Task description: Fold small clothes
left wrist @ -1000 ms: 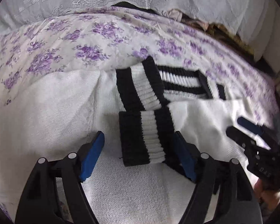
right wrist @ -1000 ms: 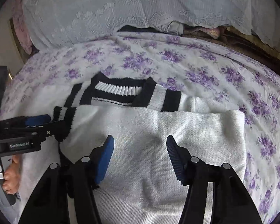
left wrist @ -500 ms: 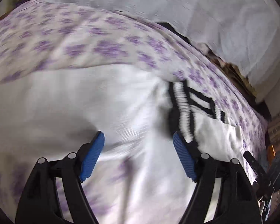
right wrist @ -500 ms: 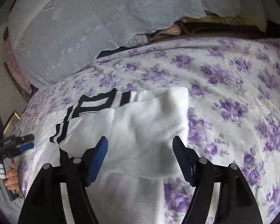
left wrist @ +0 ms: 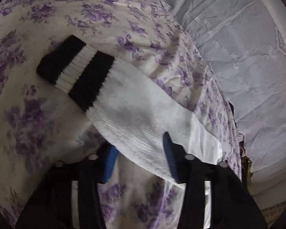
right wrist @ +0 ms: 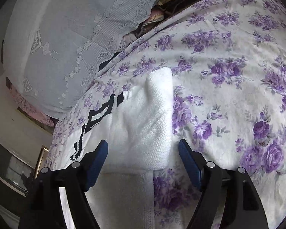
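A white knit sweater with black-and-white striped cuffs lies on a purple-flowered bedspread [right wrist: 228, 87]. In the left wrist view one sleeve [left wrist: 143, 114] stretches away, its striped cuff [left wrist: 74, 68] at the upper left. My left gripper [left wrist: 141, 158] straddles the sleeve's near end, the cloth draped between and over its blue pads; the jaws stand apart. In the right wrist view the folded white body [right wrist: 146, 126] lies ahead, with the striped trim [right wrist: 99, 118] at its left. My right gripper [right wrist: 143, 158] is open just above the fold's near edge.
A pale lace-patterned cover [right wrist: 63, 43] lies over pillows at the head of the bed; it also shows in the left wrist view [left wrist: 247, 66]. Dark clutter [right wrist: 162, 11] sits behind it. A framed edge [right wrist: 13, 164] is at far left.
My left gripper swung off the folded cuffs to the left and now holds over a stretched-out sleeve. My right gripper shifted right along the sweater and tilted; its jaws opened wider.
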Tool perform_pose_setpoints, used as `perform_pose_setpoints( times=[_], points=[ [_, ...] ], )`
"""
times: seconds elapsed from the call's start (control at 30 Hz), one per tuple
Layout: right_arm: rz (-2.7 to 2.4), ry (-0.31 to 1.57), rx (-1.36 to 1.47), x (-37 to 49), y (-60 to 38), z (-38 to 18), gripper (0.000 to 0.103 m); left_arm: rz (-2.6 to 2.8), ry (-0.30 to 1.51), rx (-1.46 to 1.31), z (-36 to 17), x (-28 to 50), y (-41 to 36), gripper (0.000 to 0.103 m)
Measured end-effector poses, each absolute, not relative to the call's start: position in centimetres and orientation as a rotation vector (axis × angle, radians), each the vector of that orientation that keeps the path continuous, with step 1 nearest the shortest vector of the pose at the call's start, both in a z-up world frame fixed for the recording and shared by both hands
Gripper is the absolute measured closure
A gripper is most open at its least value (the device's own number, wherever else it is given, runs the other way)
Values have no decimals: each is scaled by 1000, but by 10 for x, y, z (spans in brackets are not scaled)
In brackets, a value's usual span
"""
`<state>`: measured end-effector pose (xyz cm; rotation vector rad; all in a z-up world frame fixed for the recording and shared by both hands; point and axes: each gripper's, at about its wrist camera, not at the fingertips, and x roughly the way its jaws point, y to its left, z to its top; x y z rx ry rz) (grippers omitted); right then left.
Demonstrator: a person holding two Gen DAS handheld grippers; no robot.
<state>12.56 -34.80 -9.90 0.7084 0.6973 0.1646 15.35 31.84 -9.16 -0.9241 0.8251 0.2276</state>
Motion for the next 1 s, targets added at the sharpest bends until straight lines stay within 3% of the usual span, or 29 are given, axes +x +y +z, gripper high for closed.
perform_pose_setpoints(
  times=[0.03, 0.07, 0.17, 0.37, 0.67, 1.0],
  points=[
    [176, 698, 690, 127, -345, -98, 15, 243, 834, -915, -92, 155, 319, 85],
    [193, 704, 662, 129, -339, -97, 7, 241, 841, -907, -91, 155, 317, 90],
    [193, 741, 573, 134, -325, -94, 3, 253, 840, -820, -79, 153, 315, 96],
    [203, 728, 603, 132, -329, -94, 3, 269, 814, -530, -26, 155, 275, 97],
    [205, 718, 621, 129, -330, -92, 4, 184, 789, -379, 24, 172, 203, 98],
    [152, 601, 842, 118, -372, -92, 4, 55, 761, -219, 56, 188, 103, 98]
  ],
)
